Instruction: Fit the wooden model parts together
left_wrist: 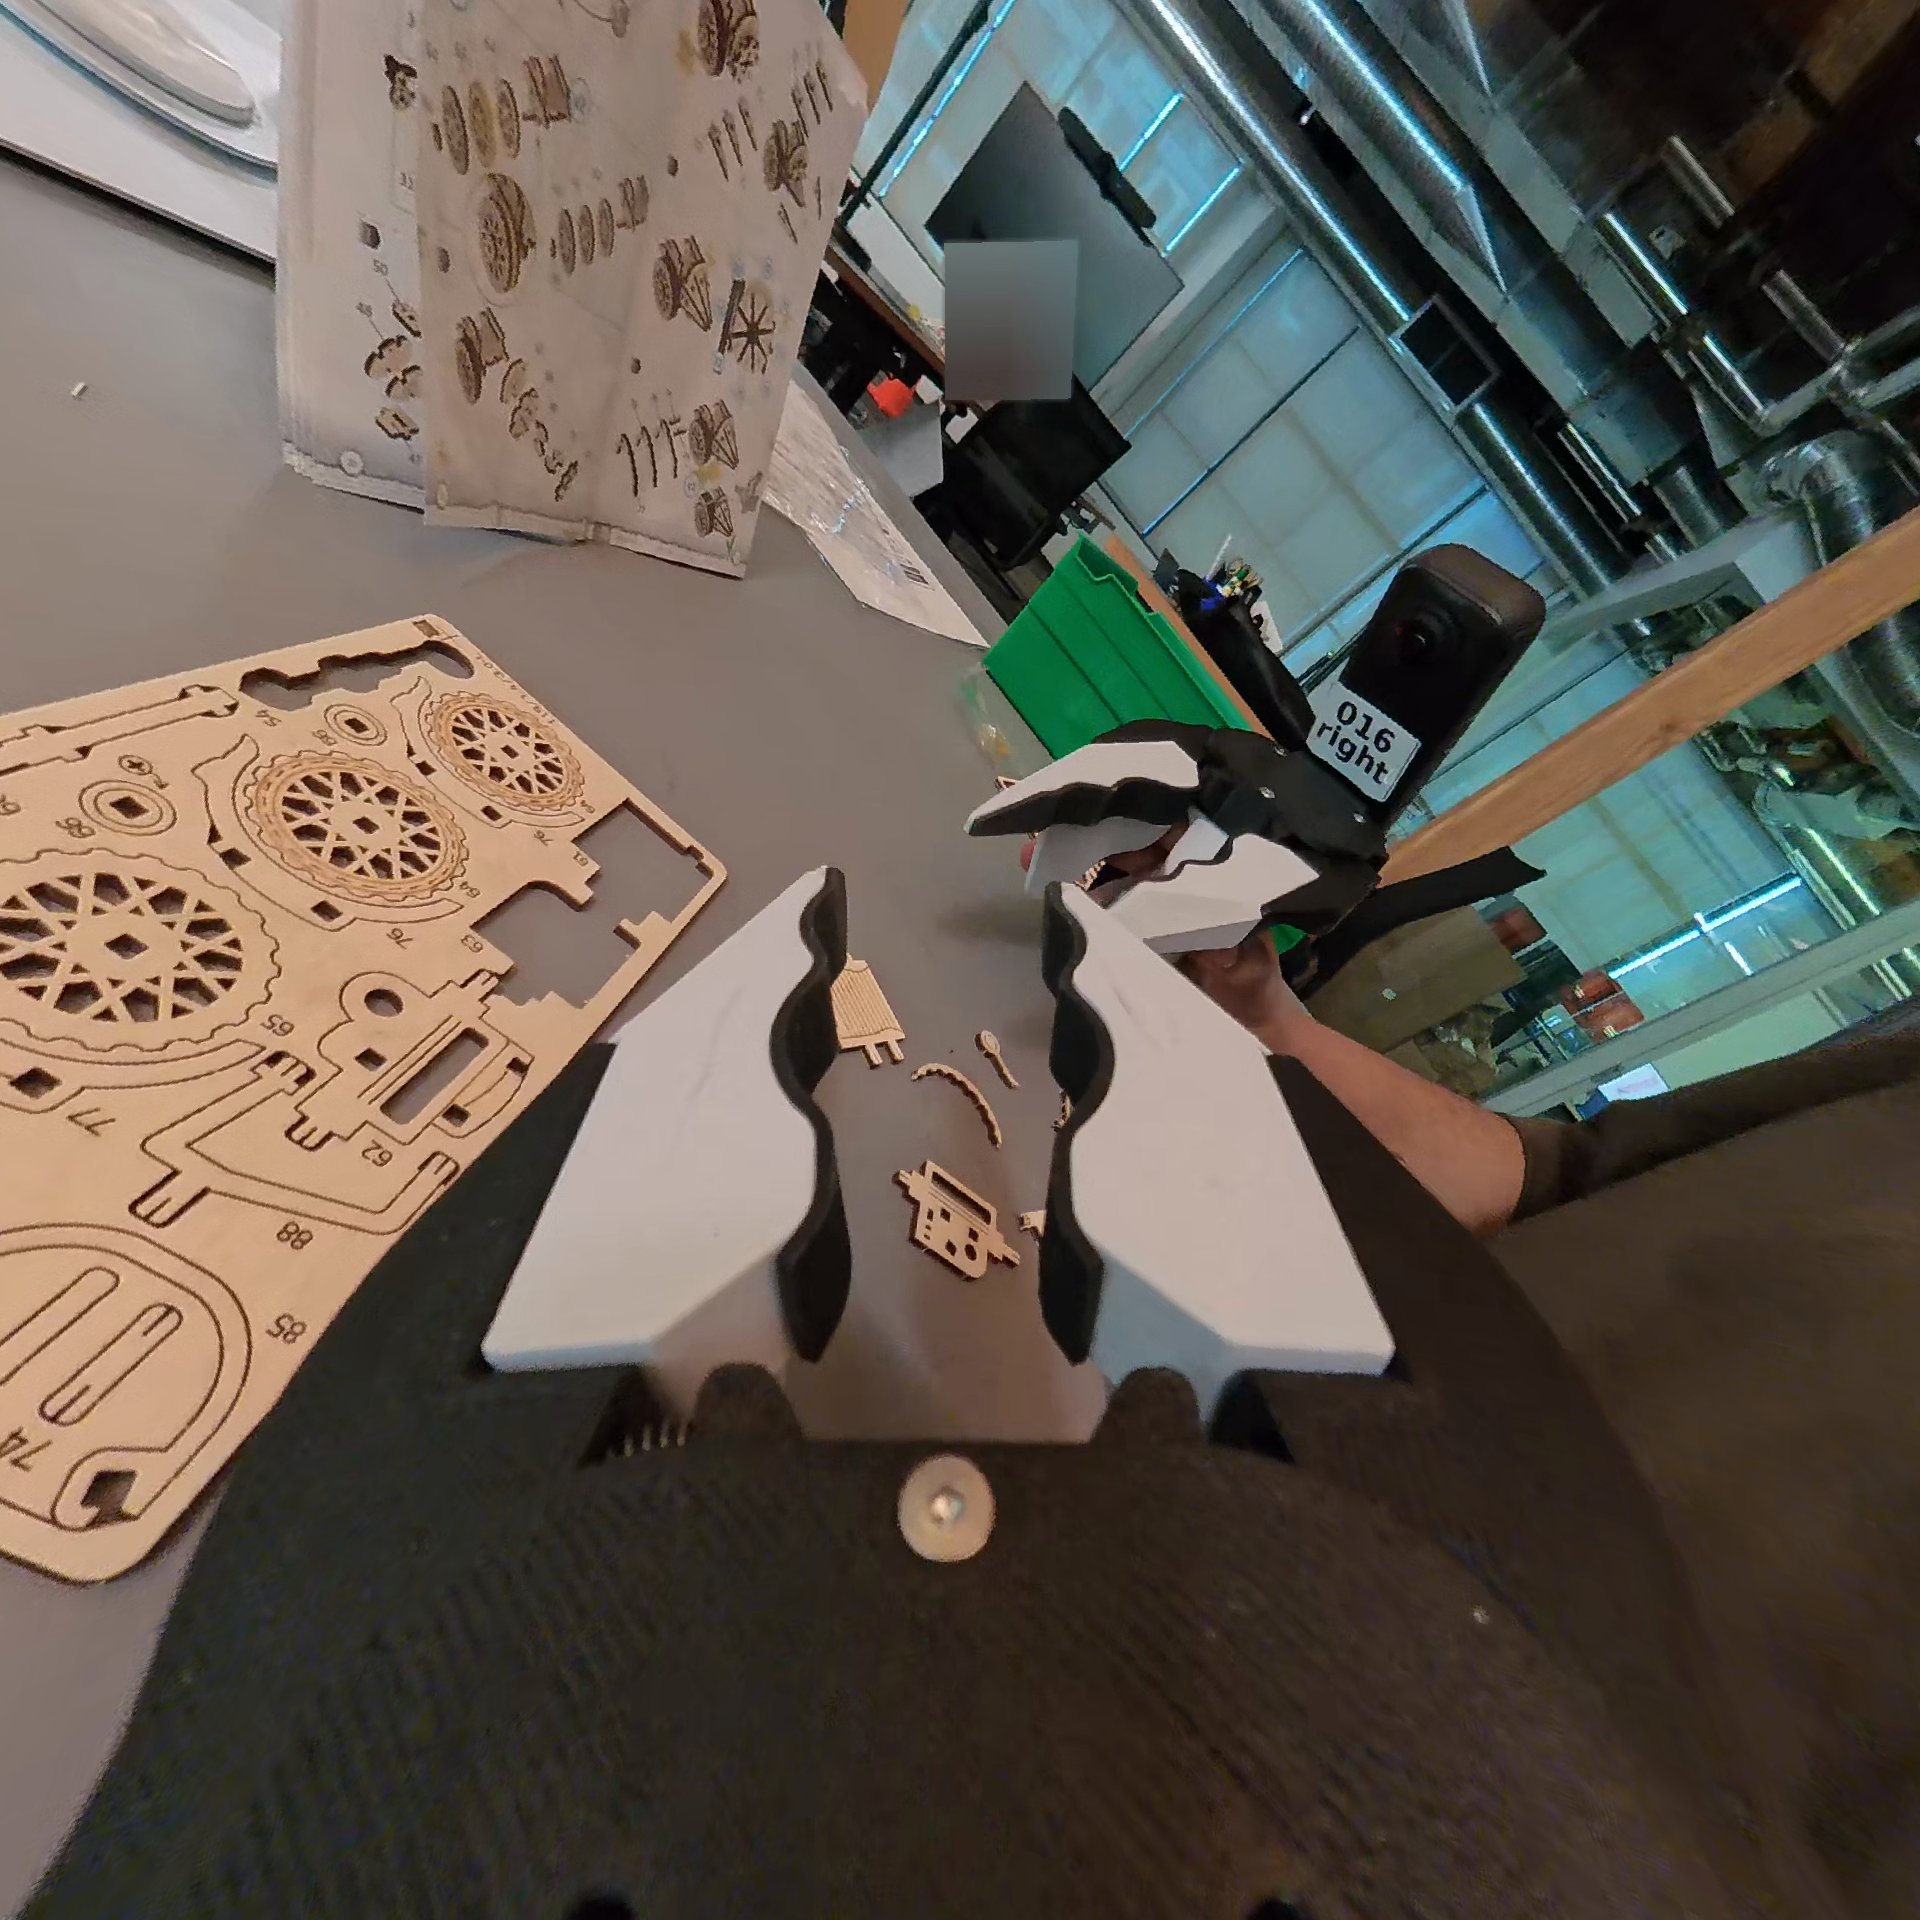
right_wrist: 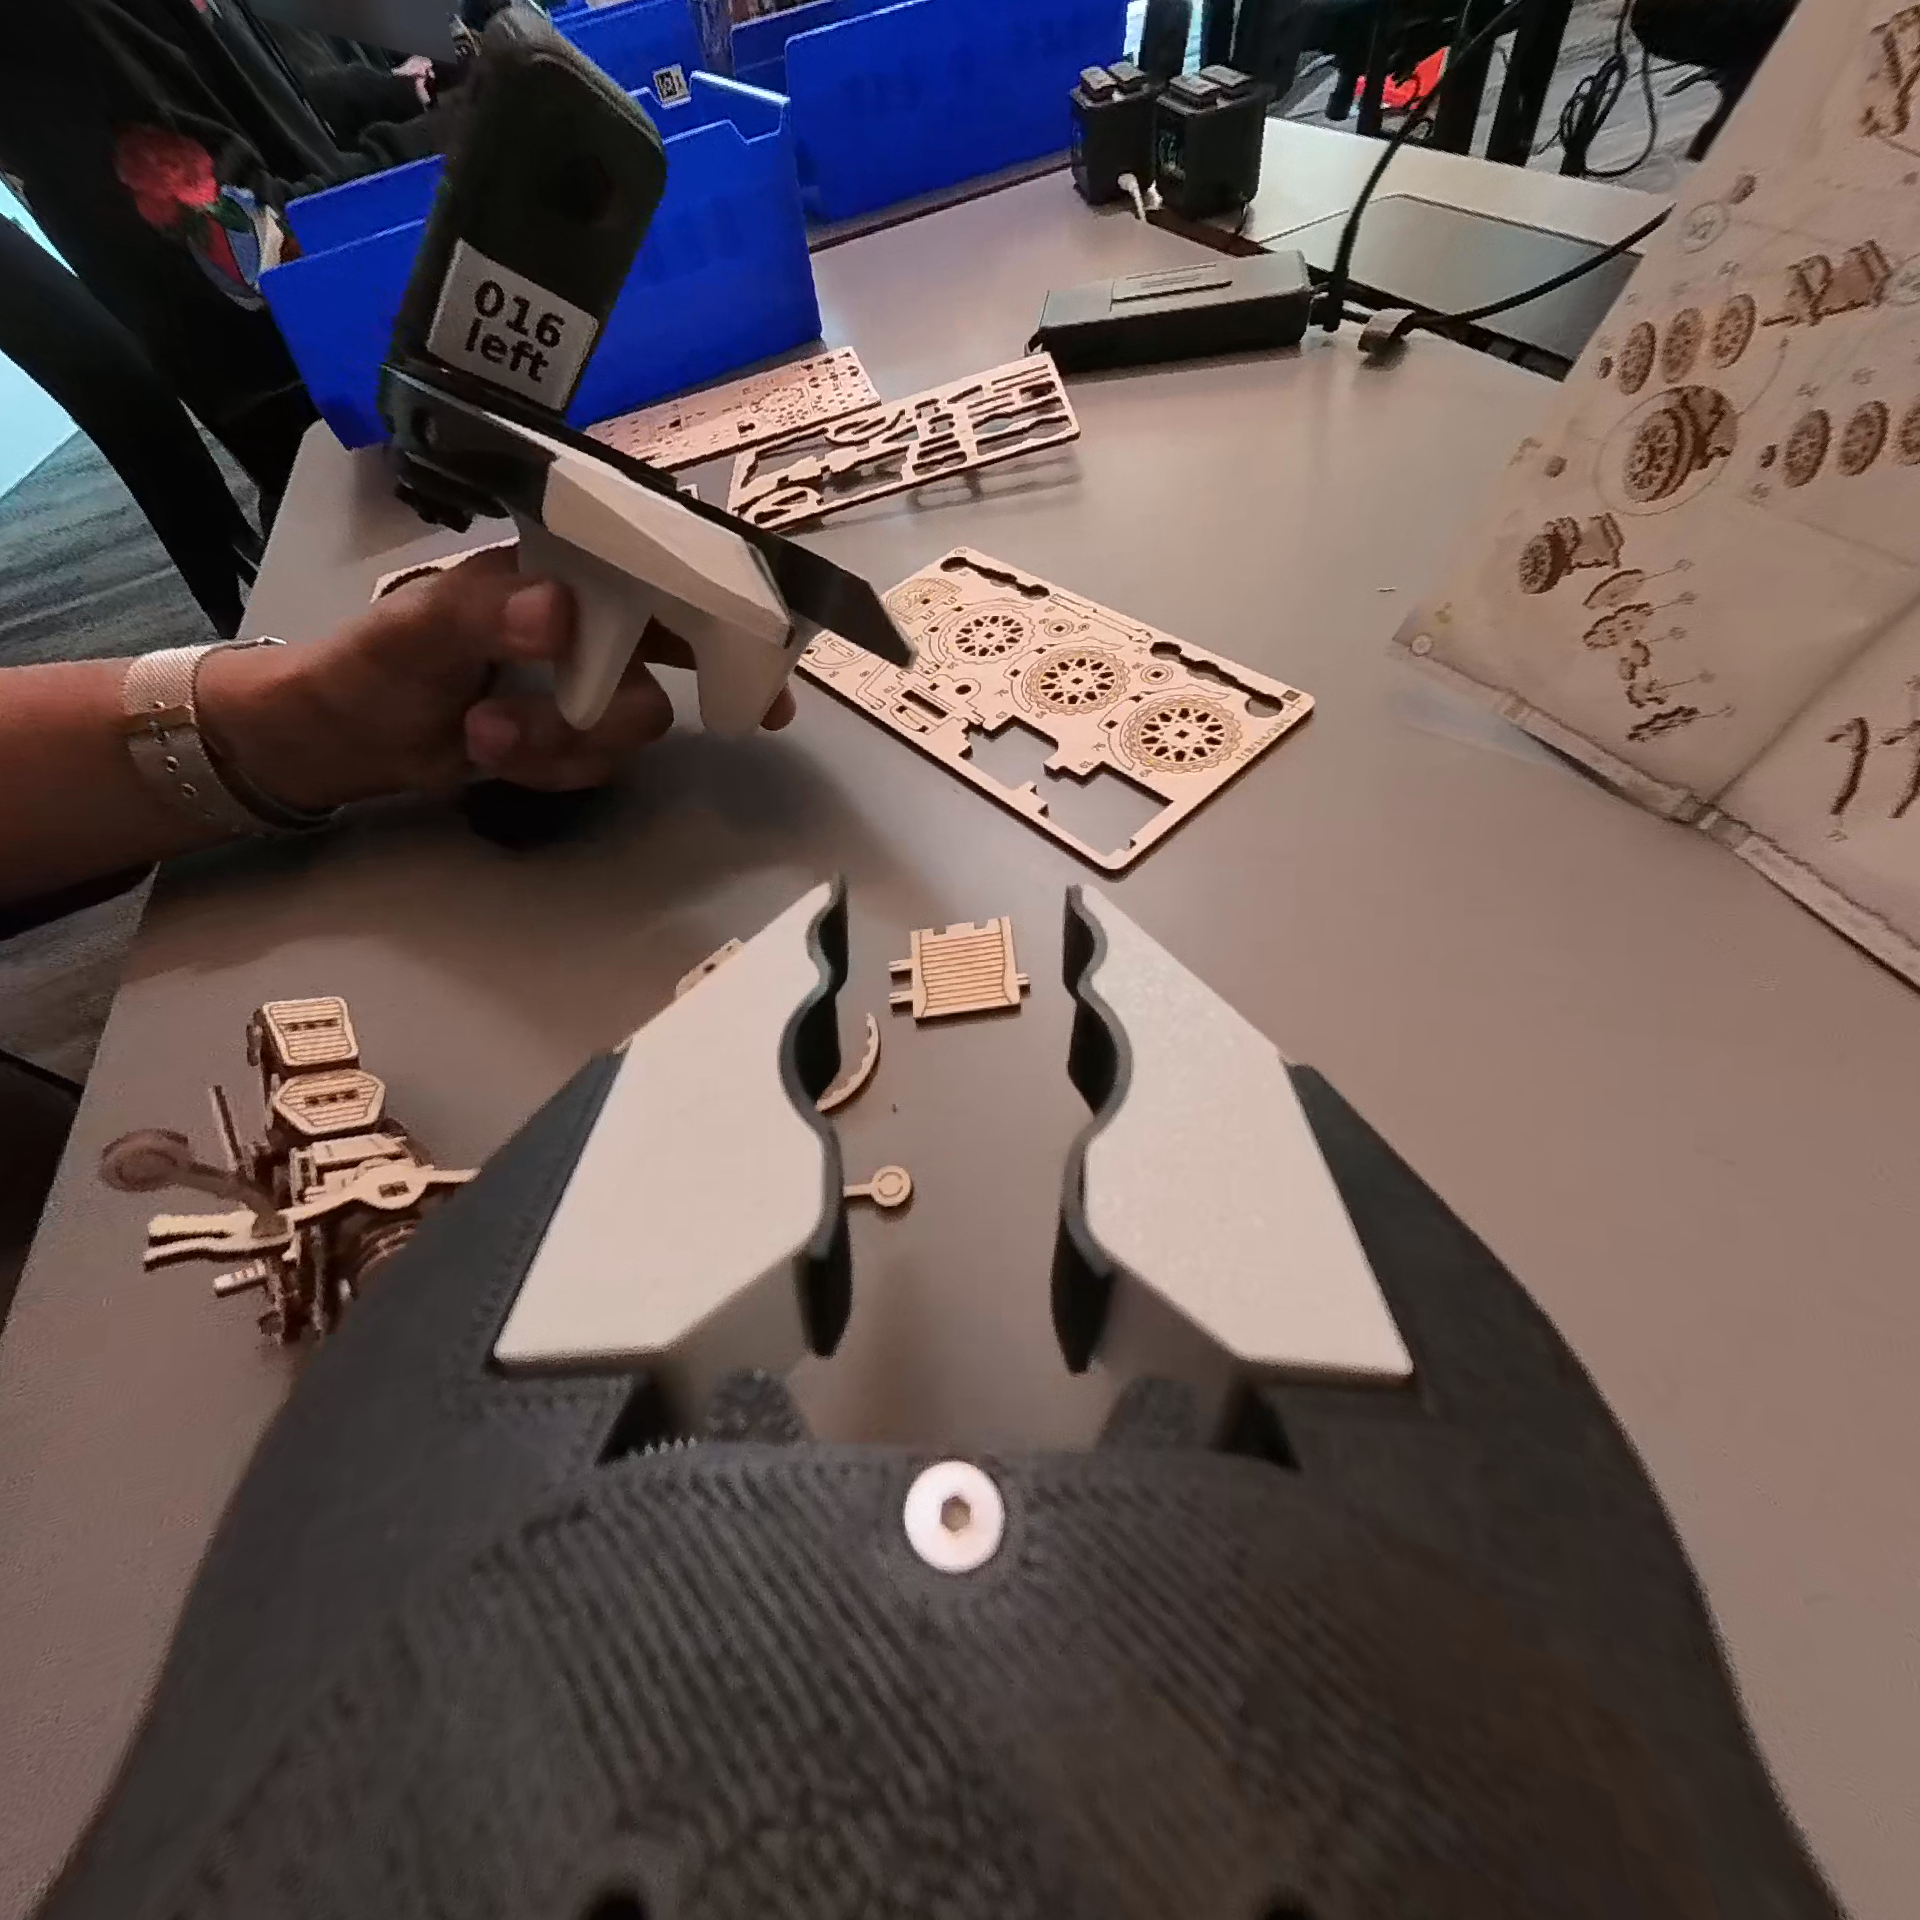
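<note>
- Partly built wooden model (right_wrist: 301, 1164) stands at frame left.
- Loose parts (right_wrist: 961, 971) lie unfitted at centre.
- Left gripper (left_wrist: 940, 914), right gripper (right_wrist: 951, 914): jaws apart, empty.

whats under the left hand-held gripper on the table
Between the open fingers of the left hand-held gripper, four loose pieces lie on the grey table: ribbed panel, toothed arc, small pin, slotted plate. Its body hides anything nearer.
</note>
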`<state>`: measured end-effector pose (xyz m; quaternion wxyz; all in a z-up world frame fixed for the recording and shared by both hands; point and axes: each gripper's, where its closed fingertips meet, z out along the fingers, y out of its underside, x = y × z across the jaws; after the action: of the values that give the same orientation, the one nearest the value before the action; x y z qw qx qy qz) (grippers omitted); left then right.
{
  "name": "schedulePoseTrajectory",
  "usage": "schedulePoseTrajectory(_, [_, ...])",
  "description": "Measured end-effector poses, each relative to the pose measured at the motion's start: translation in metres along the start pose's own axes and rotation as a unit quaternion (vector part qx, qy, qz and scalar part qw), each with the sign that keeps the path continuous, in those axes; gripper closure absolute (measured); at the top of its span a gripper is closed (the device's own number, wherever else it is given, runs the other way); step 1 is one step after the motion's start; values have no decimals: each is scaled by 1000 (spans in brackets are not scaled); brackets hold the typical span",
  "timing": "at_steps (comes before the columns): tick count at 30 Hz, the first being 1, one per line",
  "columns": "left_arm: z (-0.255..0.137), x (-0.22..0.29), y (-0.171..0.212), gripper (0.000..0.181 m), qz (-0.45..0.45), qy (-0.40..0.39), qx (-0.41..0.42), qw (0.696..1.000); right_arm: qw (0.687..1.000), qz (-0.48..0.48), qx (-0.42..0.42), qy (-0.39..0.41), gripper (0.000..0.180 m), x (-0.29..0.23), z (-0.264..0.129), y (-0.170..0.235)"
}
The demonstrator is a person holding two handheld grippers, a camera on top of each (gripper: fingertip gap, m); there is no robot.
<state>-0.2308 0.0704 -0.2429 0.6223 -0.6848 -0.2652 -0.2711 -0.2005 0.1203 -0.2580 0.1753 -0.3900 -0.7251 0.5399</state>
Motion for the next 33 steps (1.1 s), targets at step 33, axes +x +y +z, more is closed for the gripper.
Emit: schedulePoseTrajectory(33, [4,1,2,142,-6,11,-13,1000,1000,11,8,-1,141,2,-2,-2])
